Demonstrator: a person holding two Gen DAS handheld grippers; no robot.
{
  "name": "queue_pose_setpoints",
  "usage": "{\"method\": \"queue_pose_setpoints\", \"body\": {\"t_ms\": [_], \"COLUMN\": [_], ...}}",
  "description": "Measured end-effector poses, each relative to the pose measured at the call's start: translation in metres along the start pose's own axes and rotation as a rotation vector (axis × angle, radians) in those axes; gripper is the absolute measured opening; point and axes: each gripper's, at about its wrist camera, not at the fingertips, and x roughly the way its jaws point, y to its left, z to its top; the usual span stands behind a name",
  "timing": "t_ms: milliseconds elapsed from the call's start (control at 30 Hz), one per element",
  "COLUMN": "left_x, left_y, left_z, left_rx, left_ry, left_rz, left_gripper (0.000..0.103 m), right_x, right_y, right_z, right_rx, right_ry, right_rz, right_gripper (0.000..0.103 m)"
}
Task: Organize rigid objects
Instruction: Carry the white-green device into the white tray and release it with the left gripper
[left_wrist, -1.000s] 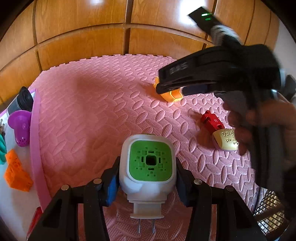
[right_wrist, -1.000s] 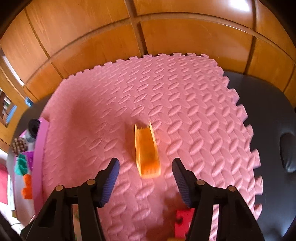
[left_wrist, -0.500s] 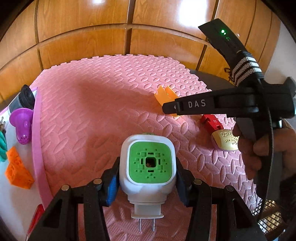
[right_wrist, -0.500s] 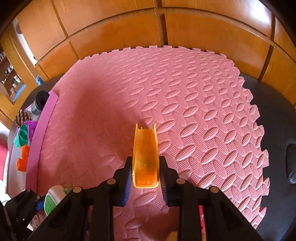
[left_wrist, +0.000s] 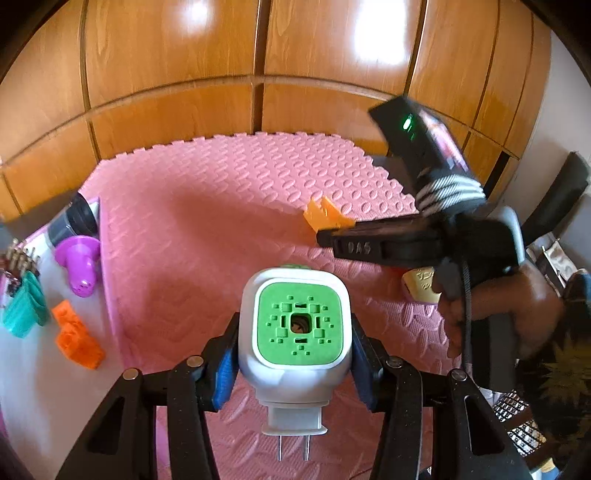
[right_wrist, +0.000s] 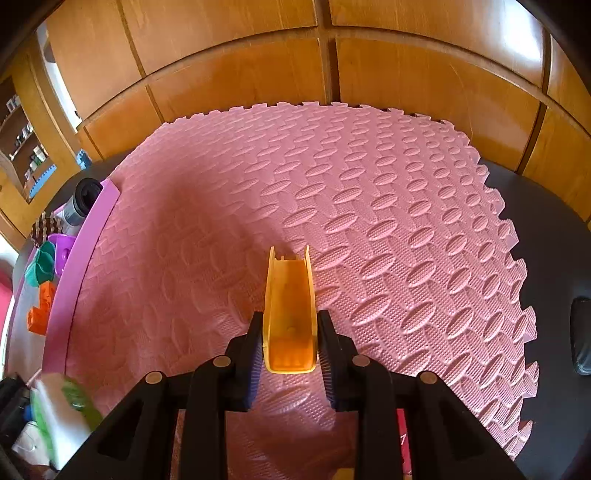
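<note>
Item, my left tongs (left_wrist: 293, 363): clamped on the white plug-in unit (left_wrist: 293, 332), blue pads pressed to its two sides, green perforated face toward the camera, two metal prongs (left_wrist: 292, 448) pointing down at the near end; the unit is held clear above the pink foam mat (left_wrist: 207, 236). Item, my right tongs (right_wrist: 291, 349): closed on the orange channel-shaped piece (right_wrist: 290, 314), pads gripping its near end on both walls, open trough facing up, far end reaching out over the mat ahead of the fingers. In the left wrist view the same right tongs (left_wrist: 334, 238) come in from the right, held in my right hand (left_wrist: 491, 314), with the orange piece (left_wrist: 325, 216) showing past their tip; whether it touches the mat there, I cannot tell. Item, cream-coloured object with printed marks (left_wrist: 421, 286): on the mat just under the right tongs, mostly hidden. Item, white tray with a pink rim (left_wrist: 107, 266), set along the left edge of the mat, containing: one purple funnel-like part (left_wrist: 79, 264), one teal piece (left_wrist: 24, 310), one orange stepped block (left_wrist: 75, 336), one dark-topped cylinder (left_wrist: 72, 223) at the far end, and a small dark, cream-tipped cluster (left_wrist: 18, 258) too blurred to identify. Item, wooden panelling (left_wrist: 258, 55): behind the mat. Item, dark tabletop (right_wrist: 554, 295): exposed to the right of the mat.
</note>
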Motion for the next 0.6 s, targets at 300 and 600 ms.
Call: {"method": "queue_pose_setpoints", "body": {"t_ms": [300,600], "left_x": [-0.035,-0.054], "left_y": [0.007,0.027], "left_z": [0.006,0.006], "left_rx": [-0.014,-0.058], "left_ry": [-0.075,-0.111], "left_rz": [0.031,0.072], "left_gripper": [0.052,0.052], "right_x": [0.002,0.001], "right_y": [0.006,0.009], "right_z": [-0.002,-0.004], "right_rx": [-0.057,-0.076], "right_ry": [-0.020,-0.044], "right_rz": [-0.041,-0.050], "right_gripper": [0.027,0.026]}}
